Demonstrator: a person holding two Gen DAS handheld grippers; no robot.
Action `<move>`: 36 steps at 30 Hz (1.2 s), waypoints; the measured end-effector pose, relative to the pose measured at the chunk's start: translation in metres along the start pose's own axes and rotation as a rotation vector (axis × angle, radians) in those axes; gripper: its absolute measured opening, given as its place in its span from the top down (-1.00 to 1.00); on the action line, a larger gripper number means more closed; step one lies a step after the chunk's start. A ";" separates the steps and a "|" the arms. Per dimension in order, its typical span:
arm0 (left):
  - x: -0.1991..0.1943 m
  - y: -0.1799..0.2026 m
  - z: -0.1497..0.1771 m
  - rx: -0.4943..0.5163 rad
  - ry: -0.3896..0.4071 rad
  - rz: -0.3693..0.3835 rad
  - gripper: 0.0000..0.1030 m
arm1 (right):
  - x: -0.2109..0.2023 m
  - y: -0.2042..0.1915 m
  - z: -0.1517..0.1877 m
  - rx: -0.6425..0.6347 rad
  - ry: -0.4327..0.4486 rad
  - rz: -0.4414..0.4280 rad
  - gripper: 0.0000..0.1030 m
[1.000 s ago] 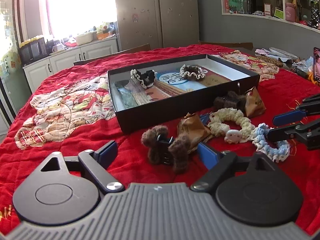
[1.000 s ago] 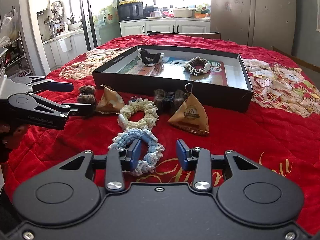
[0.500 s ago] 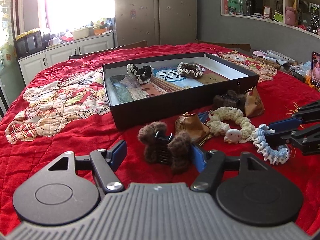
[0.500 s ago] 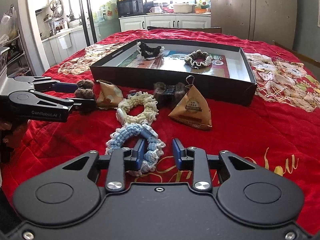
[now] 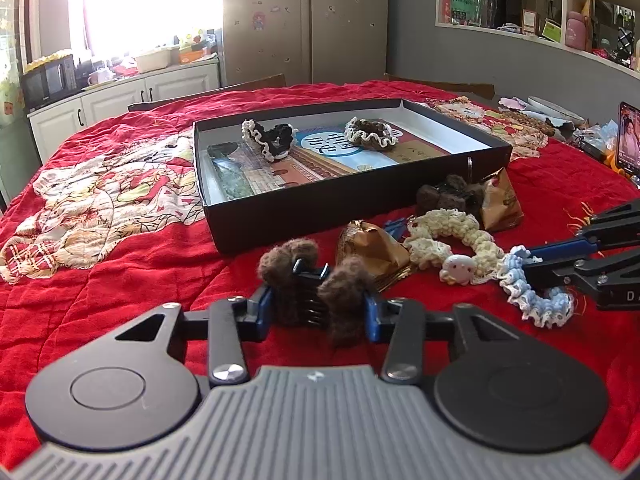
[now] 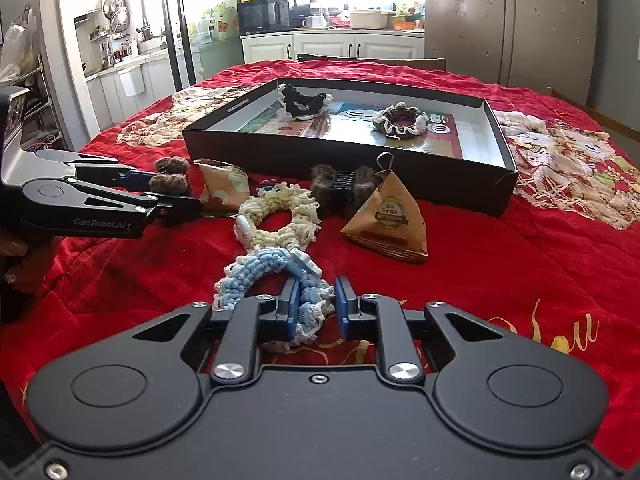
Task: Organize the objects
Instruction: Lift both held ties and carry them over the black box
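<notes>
Left gripper (image 5: 318,311), angled down, has just closed onto the brown hair claw (image 5: 316,284); right gripper (image 6: 316,308), closing around the blue scrunchie (image 6: 260,276), stands slightly apart

Black left tool (image 5: 318,312) with blue pads, silver screws, right tool (image 6: 316,308) alike (white lettering on side)

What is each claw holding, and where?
Left claw pinches the brown clip by its fuzzy ends; right claw straddles the blue scrunchie, ungripped. Both just closing.

Box (image 6: 348,156) on quilt (image 6: 520,264); two scrunchies (image 6: 400,120) inside. Before box: hair claws (image 5: 316,284), paper pouches (image 6: 388,220), cream scrunchie (image 6: 280,216); blue scrunchie (image 6: 260,268) nearest.
</notes>
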State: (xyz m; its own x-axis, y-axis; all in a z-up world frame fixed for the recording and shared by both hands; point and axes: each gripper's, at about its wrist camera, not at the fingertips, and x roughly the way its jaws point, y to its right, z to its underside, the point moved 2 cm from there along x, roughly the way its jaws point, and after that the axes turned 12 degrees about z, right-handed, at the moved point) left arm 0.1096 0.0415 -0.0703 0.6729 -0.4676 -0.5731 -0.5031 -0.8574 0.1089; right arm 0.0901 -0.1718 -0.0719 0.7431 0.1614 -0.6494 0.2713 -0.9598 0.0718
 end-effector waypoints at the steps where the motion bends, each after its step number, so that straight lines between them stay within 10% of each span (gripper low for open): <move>1: 0.000 0.000 0.000 0.000 0.000 -0.001 0.14 | 0.000 0.000 0.000 -0.001 0.000 0.000 0.67; 36: -0.026 0.015 -0.008 -0.001 0.008 0.006 0.18 | -0.015 0.007 -0.008 0.011 0.051 0.004 0.74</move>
State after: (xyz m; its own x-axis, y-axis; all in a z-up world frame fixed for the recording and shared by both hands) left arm 0.0888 0.0387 -0.0472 0.6744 -0.4742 -0.5659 -0.5061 -0.8550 0.1133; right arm 0.0856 -0.1788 -0.0554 0.7746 0.1690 -0.6095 0.2619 -0.9628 0.0658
